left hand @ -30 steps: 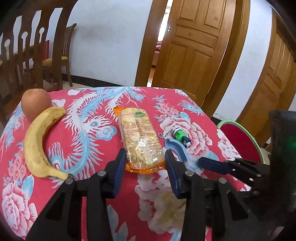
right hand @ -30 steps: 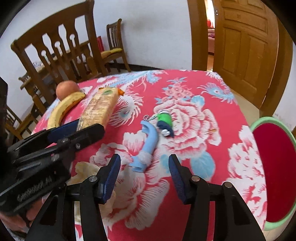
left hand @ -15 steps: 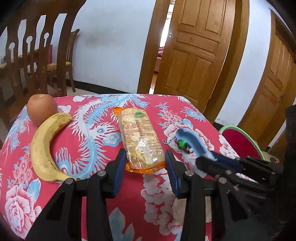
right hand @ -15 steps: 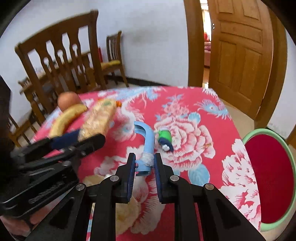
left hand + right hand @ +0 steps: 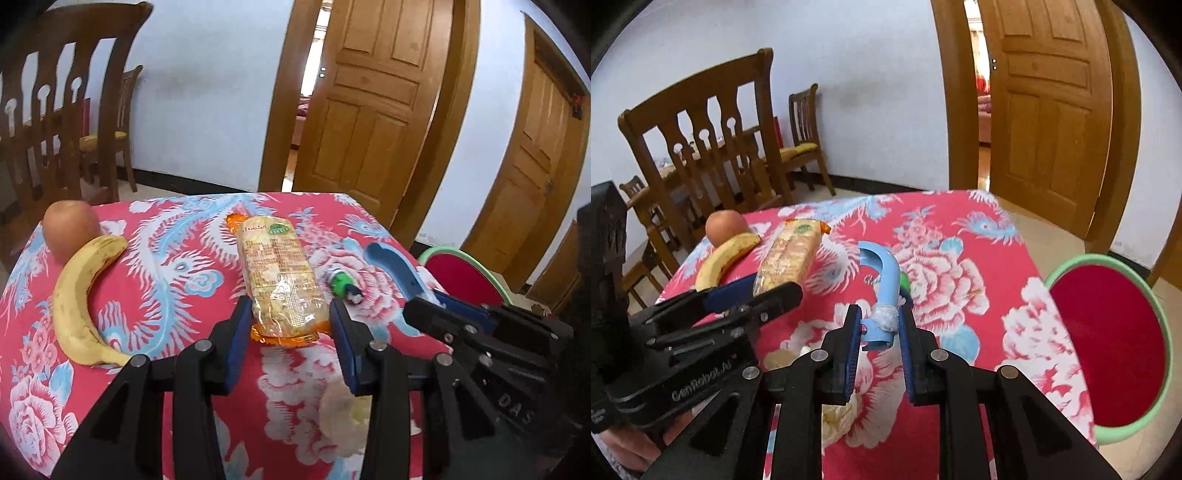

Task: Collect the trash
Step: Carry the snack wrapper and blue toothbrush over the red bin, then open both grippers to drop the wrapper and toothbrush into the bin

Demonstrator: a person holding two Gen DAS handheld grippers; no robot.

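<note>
At the far left of the left wrist view an apple [image 5: 70, 229] sits on the red floral tablecloth [image 5: 177, 266], touching the top of a banana [image 5: 79, 299] that curves down toward the lower left. In the middle, the left gripper [image 5: 289, 334] stands with its jaws apart on either side of the near end of a packet of crackers [image 5: 279, 280]; whether the pads touch the wrapper is hard to say. Right of the packet lies a small green tube [image 5: 341, 282]. Further right, the right gripper [image 5: 880, 332] is clamped on the white-wrapped end of a curved blue plastic piece [image 5: 884, 269], held clear above the cloth. A crumpled pale scrap [image 5: 341, 417] lies near the bottom centre. At the right edge stands a red bin with a green rim [image 5: 1108, 343].
</note>
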